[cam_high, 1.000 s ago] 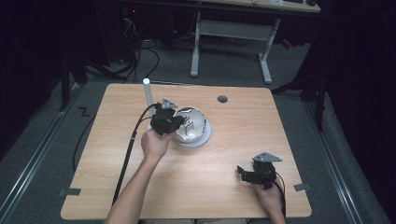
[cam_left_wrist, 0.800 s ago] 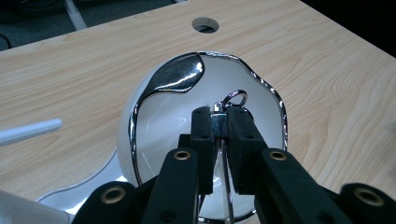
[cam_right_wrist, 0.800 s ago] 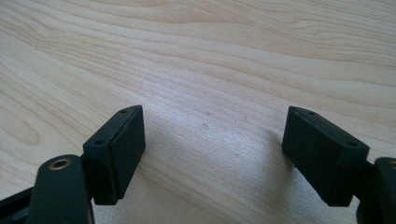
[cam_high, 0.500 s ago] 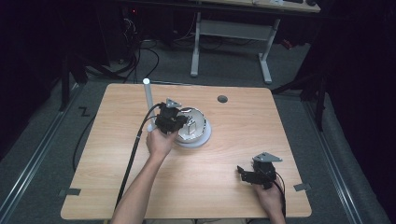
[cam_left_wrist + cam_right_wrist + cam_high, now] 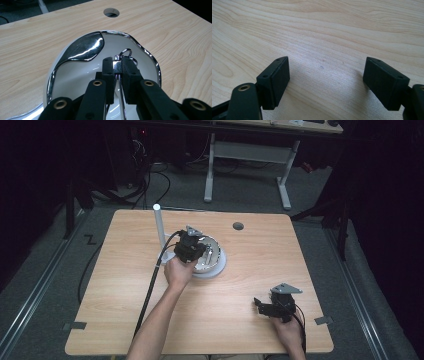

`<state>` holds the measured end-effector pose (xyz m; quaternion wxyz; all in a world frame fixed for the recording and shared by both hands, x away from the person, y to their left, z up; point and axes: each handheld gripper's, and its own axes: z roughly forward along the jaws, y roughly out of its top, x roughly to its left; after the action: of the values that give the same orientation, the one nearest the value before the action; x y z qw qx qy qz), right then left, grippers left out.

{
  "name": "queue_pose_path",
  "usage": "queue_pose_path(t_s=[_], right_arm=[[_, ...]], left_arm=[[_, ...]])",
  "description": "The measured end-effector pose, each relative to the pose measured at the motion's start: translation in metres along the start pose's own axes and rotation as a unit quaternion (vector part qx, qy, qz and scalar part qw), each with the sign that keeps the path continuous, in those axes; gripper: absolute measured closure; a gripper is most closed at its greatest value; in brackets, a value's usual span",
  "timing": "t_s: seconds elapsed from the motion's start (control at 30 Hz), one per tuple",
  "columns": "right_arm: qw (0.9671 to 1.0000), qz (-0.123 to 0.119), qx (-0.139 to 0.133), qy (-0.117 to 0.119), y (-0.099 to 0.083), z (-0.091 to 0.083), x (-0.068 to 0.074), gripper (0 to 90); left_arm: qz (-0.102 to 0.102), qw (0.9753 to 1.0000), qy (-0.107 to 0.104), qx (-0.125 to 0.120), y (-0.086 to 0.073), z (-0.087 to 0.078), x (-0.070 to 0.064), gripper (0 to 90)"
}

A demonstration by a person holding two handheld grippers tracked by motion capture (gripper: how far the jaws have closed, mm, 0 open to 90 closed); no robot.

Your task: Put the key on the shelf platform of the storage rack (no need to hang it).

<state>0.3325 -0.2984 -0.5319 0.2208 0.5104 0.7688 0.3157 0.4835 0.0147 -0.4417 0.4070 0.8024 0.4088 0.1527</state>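
A white dish (image 5: 218, 265) with a wavy chrome rim (image 5: 155, 65) sits on the wooden table a little left of the middle. My left gripper (image 5: 197, 251) hangs over the dish's bowl. In the left gripper view its jaws (image 5: 117, 62) are shut on a small silver metal piece with ring loops (image 5: 126, 53), and a thin metal strand hangs below between the jaws. My right gripper (image 5: 260, 304) rests low near the table's front right. Its jaws (image 5: 325, 72) stand wide open over bare wood with nothing between them.
An upright white post (image 5: 159, 227) stands just left of the dish. A round cable hole (image 5: 238, 226) lies in the table behind the dish. A black cable (image 5: 150, 290) trails from the left gripper along the forearm. A desk frame (image 5: 245, 165) stands beyond the table.
My left gripper has shifted slightly to the right, farther over the dish, still shut on the metal piece. The right gripper has not moved.
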Motion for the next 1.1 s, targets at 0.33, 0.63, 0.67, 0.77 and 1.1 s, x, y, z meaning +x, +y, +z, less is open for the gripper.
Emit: queue_pose_path(t_s=[0.33, 0.63, 0.67, 0.77, 1.1], right_arm=[[1.0000, 0.000, 0.000, 0.000, 0.000, 0.000, 0.000, 21.8], [1.0000, 0.000, 0.000, 0.000, 0.000, 0.000, 0.000, 21.8], [1.0000, 0.000, 0.000, 0.000, 0.000, 0.000, 0.000, 21.8], [1.0000, 0.000, 0.000, 0.000, 0.000, 0.000, 0.000, 21.8], [1.0000, 0.000, 0.000, 0.000, 0.000, 0.000, 0.000, 21.8]], left_arm=[[0.015, 0.9998, 0.007, 0.011, 0.007, 0.010, -0.006, 81.6], [0.014, 0.9998, 0.002, 0.017, 0.007, 0.014, -0.004, 77.6], [0.014, 0.9998, 0.001, 0.017, 0.007, 0.013, -0.003, 76.7], [0.015, 0.9998, 0.000, 0.015, 0.005, 0.008, -0.002, 74.1], [0.017, 0.9997, 0.008, 0.018, -0.003, -0.009, 0.001, 55.6]])
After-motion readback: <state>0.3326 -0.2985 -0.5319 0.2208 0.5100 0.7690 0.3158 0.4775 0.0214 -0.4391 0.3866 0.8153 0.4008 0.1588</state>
